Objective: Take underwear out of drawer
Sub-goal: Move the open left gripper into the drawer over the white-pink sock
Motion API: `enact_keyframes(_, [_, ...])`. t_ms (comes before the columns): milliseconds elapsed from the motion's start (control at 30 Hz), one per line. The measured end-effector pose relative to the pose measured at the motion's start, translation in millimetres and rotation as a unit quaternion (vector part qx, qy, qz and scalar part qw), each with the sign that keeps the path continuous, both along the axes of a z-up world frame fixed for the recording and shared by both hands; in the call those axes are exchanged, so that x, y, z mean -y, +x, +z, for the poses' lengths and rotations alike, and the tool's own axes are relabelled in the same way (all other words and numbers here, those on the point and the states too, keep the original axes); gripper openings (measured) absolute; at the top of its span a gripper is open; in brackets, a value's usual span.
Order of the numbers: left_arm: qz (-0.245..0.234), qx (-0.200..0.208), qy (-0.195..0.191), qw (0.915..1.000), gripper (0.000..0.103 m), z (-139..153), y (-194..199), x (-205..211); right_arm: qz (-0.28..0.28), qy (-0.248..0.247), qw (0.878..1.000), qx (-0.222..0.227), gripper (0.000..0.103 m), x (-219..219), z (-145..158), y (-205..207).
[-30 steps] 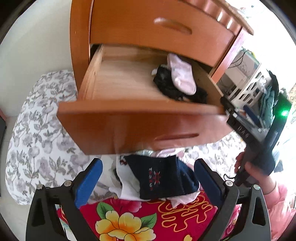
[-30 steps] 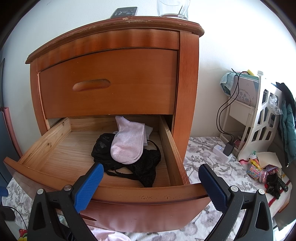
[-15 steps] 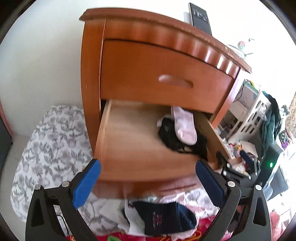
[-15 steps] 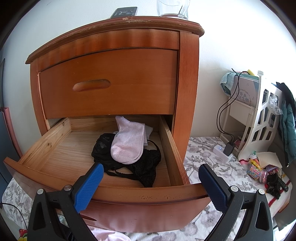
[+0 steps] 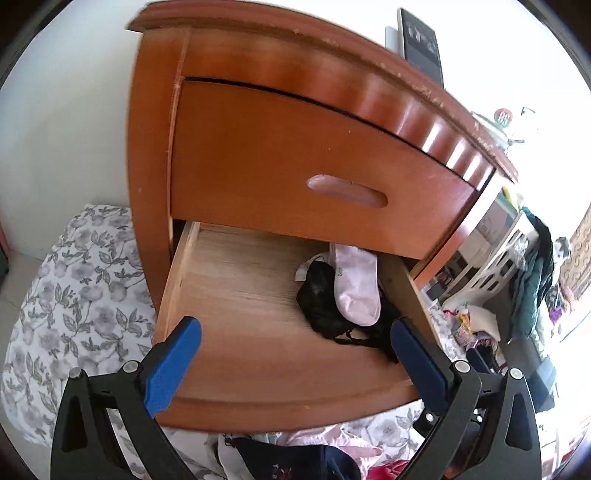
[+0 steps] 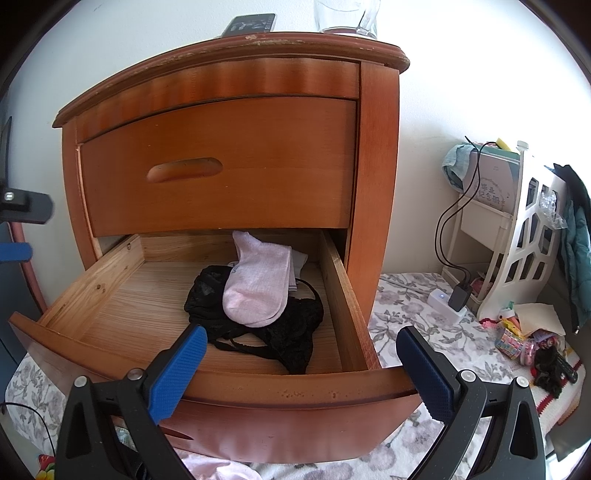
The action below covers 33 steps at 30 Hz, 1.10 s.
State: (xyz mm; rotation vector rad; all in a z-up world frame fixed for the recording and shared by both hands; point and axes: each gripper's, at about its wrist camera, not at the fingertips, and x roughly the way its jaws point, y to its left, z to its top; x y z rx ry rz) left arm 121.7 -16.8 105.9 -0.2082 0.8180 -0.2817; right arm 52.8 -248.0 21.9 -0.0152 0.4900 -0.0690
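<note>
Left gripper (image 5: 295,360) raised over drawer (image 5: 258,402), right view shows black underwear (image 6: 291,332)

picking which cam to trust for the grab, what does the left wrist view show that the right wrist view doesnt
Only the left wrist view shows the left tongs, open over the drawer's front edge, and the dark navy garment on the bedding below the drawer.

Only the right wrist view shows the right tongs, also open, the clear glass on the nightstand top, and the white charger on the floral sheet.

Both show the open lower drawer holding the black underwear with the pink sock lying on it.
</note>
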Motion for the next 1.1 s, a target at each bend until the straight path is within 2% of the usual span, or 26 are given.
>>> enact_keyframes(100, [0.004,-0.017,0.040,0.9991,0.102,-5,11,6,0.001,0.000,1.000,0.001,0.103,0,0,0])
enact_keyframes(233, [0.015,-0.053,0.101,0.9934,0.102,-15,27,13,0.000,0.000,1.000,0.000,0.103,0,0,0])
enact_keyframes(467, [0.001,-0.090,0.125,0.9881,0.102,-20,51,29,0.002,0.001,1.000,0.004,0.103,1,-1,0])
enact_keyframes(633, [-0.033,-0.115,0.175,0.9772,0.102,-29,74,60,0.005,0.002,1.000,0.006,0.103,1,-2,0])
enact_keyframes(800, [-0.071,-0.160,0.198,0.9645,0.102,-49,98,87,0.009,0.003,1.000,0.008,0.103,2,-2,1])
enact_keyframes(900, [-0.073,-0.181,0.205,0.9590,0.101,-63,112,97,0.011,0.003,1.000,0.009,0.103,2,-3,1])
enact_keyframes(933, [-0.072,-0.187,0.206,0.9578,0.099,-67,115,99,0.011,0.003,1.000,0.009,0.103,2,-3,1])
enact_keyframes(1000, [-0.073,-0.198,0.206,0.9555,0.088,-74,122,103,0.012,0.004,1.000,0.010,0.103,2,-3,2])
enact_keyframes(1100, [-0.075,-0.215,0.203,0.9525,0.086,-83,129,108,0.014,0.004,1.000,0.012,0.103,2,-3,1])
